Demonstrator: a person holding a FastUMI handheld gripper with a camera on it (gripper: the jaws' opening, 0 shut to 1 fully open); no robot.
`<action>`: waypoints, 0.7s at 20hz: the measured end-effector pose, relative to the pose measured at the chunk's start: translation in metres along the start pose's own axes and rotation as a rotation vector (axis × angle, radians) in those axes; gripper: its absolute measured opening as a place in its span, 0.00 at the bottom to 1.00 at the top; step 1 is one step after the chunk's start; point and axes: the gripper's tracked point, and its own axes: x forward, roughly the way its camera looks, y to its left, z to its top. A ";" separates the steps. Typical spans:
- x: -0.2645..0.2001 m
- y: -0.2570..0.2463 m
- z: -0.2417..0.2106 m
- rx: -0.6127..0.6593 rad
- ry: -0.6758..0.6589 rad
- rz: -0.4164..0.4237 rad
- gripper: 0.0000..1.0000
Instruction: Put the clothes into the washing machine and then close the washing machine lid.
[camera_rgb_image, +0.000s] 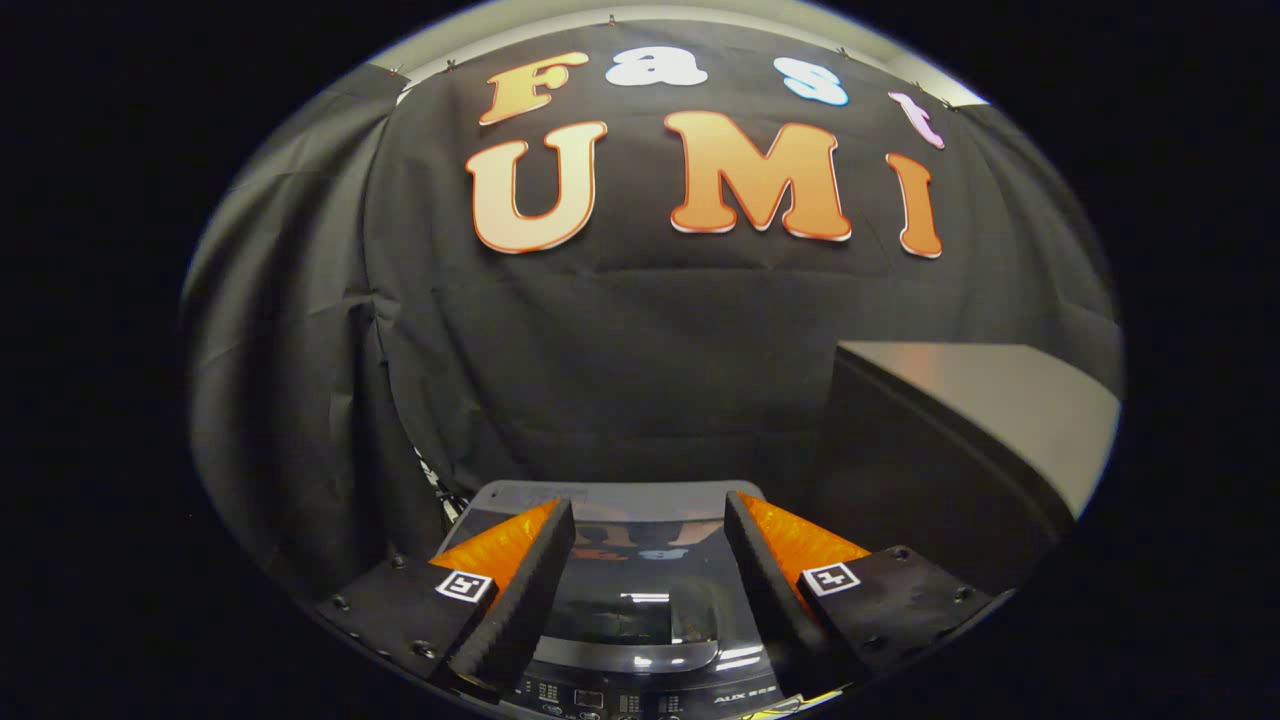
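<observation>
Washer (640, 600) sits right below the gripper (648, 520), its glossy dark lid (630, 560) down flat and showing between the two fingers. Gripper is spread wide, holding nothing. Control panel (640, 698) lies nearest. A grey-topped surface (1000, 400) stands off right, beyond the fingers.

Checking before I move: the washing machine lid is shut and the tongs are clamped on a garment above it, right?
Not quite. In the gripper view the tongs are open with nothing between their fingers, not clamped on a garment. The rest holds: they hang above the washing machine, whose glossy lid lies shut.
</observation>
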 end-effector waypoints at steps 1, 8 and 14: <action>-0.013 -0.002 0.012 0.005 -0.015 -0.007 0.97; -0.100 -0.029 0.096 0.013 -0.119 0.044 0.97; -0.194 -0.099 0.131 0.061 -0.216 0.033 0.97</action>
